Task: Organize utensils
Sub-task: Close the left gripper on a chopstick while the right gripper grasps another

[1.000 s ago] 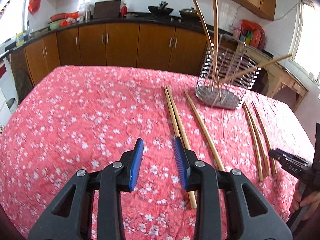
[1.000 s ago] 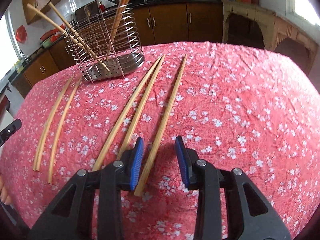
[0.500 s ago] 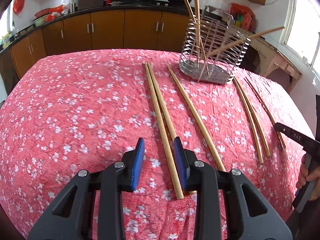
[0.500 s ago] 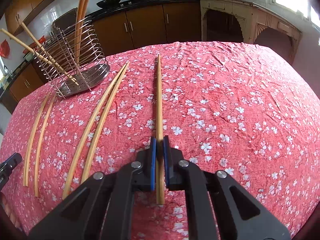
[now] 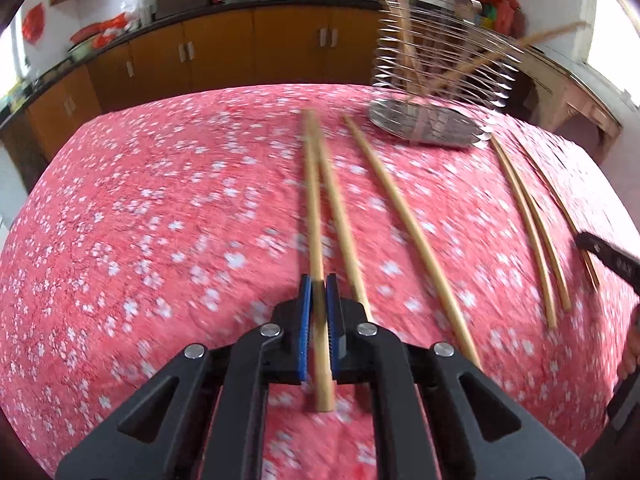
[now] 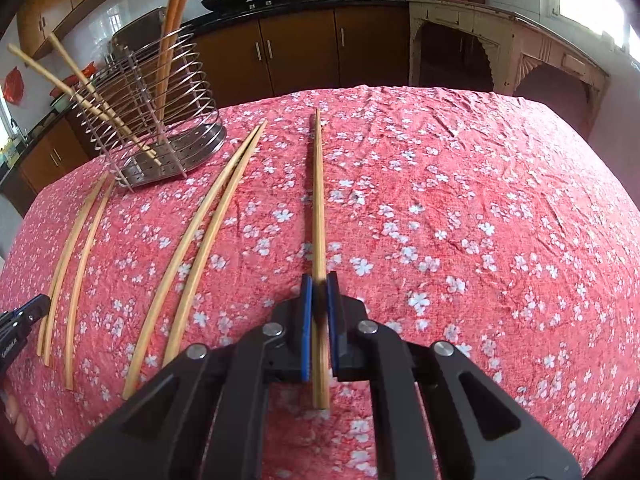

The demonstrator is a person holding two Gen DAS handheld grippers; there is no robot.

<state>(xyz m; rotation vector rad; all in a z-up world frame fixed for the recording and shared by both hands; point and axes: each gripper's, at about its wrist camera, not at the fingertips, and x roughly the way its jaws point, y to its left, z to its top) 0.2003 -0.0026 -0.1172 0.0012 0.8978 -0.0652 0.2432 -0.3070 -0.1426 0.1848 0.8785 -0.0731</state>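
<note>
My left gripper (image 5: 319, 286) is shut on a wooden chopstick (image 5: 313, 208) near its close end; the stick runs away from me over the red floral tablecloth (image 5: 160, 220). My right gripper (image 6: 319, 284) is shut on another chopstick (image 6: 319, 184) in the same way, its tip slightly raised. A wire utensil holder (image 5: 436, 92) stands at the far side with several chopsticks leaning in it; it also shows in the right wrist view (image 6: 160, 120). Loose chopsticks lie on the cloth beside each held one (image 5: 404, 232) (image 6: 200, 240).
A curved pair of chopsticks (image 5: 532, 236) lies near the table's right edge, seen in the right view at left (image 6: 76, 256). The other gripper's tip shows at each view's edge (image 5: 612, 258) (image 6: 20, 320). Kitchen cabinets (image 5: 240, 44) and a wooden side table (image 6: 520, 52) stand beyond the table.
My left gripper moved forward over a chopstick and closed on it. My right gripper closed on its chopstick half a second ago and has lifted it slightly, still gripped.
</note>
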